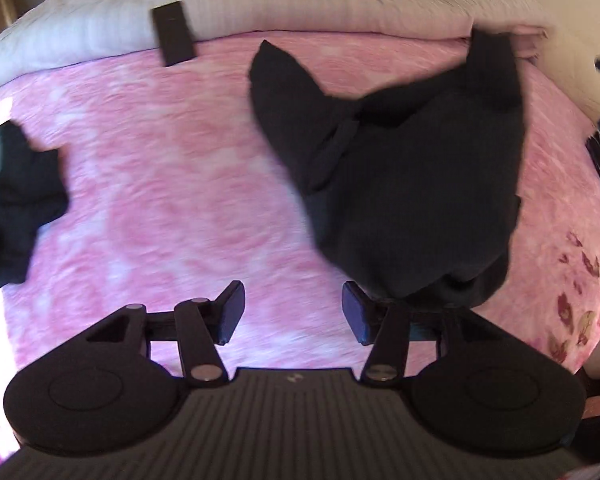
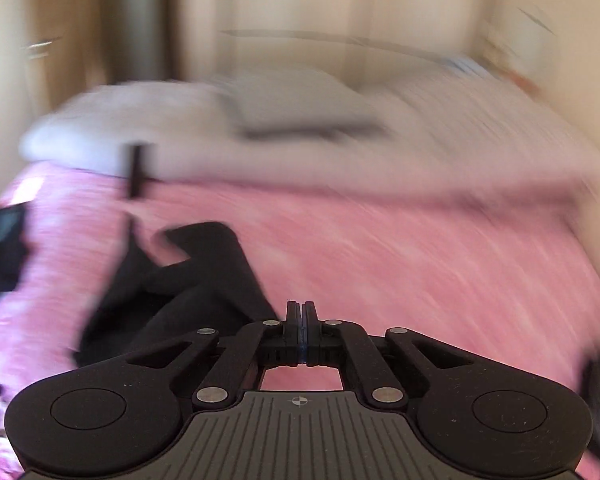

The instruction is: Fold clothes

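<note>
- Plainly, the left tool (image 1: 293, 312) gapes wide, gripping nothing; the black garment (image 1: 404, 168) lies bunched on the pink bed (image 1: 172, 176) just beyond it, so a sloppy pinch risks catching several layers.
- Right tool (image 2: 302, 322) looks pressed closed, apparently empty; its blurred view alone shows walls, whereas the left view shows another dark garment (image 1: 16, 200).

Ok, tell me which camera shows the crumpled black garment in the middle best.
The left wrist view: the black garment fills its right half, fairly sharp, bunched on the pink bedspread. The right wrist view shows it smaller, motion-blurred and partly hidden behind the shut right tongs.
</note>
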### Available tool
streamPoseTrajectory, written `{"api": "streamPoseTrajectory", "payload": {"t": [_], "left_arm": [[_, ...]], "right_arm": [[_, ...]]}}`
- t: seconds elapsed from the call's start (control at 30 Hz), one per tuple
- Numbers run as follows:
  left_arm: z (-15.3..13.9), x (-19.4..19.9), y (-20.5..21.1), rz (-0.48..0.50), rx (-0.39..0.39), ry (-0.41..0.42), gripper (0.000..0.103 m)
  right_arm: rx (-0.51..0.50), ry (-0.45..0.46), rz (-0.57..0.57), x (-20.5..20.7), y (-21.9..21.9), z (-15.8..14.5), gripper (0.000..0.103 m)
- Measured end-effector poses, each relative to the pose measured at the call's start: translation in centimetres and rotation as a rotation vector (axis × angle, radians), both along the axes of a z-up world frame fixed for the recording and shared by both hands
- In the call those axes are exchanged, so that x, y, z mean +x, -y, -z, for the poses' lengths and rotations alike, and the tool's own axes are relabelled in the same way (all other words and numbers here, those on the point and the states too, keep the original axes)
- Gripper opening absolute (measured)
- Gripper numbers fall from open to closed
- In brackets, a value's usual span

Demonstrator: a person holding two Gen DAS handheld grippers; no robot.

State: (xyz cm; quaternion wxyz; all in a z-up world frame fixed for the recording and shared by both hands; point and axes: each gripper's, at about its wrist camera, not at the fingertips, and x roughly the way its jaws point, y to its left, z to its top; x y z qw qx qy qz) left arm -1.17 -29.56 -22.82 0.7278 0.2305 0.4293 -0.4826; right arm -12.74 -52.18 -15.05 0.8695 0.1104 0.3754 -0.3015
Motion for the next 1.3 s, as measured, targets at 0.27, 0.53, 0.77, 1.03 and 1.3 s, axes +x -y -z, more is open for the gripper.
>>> {"api": "streamPoseTrajectory", "payload": {"t": [0.27,0.53,0.77,1.03,1.3], "left_arm": [[1.9,-5.5,11.8,0.066,0.078,0.088,0.057],[4.1,1.0,18.3,0.033,0.159,0.214,0.057],[5.9,6.7,19.0,0.06,0.118,0.134,0.033],[3.2,8.8,12.5,-0.1,-0.027,0.114,0.033],[3.0,6.8,12.5,-0.134,-0.102,-0.007,0.055]], "right_arm": [[0.221,-0.121,0.043,-7.9,8.1,6.9,0.009],[0.295,-0.07,-0.467,3.0,0.8,11.2,0.09],[0.054,-0.073,-0.828,13.9,-3.7,15.2,0.09],[-0.265,-0.151,-1.223,23.7,-7.8,20.8,0.089],[-0.35,-0.064,-1.042,26.5,-4.1,18.3,0.006]]}}
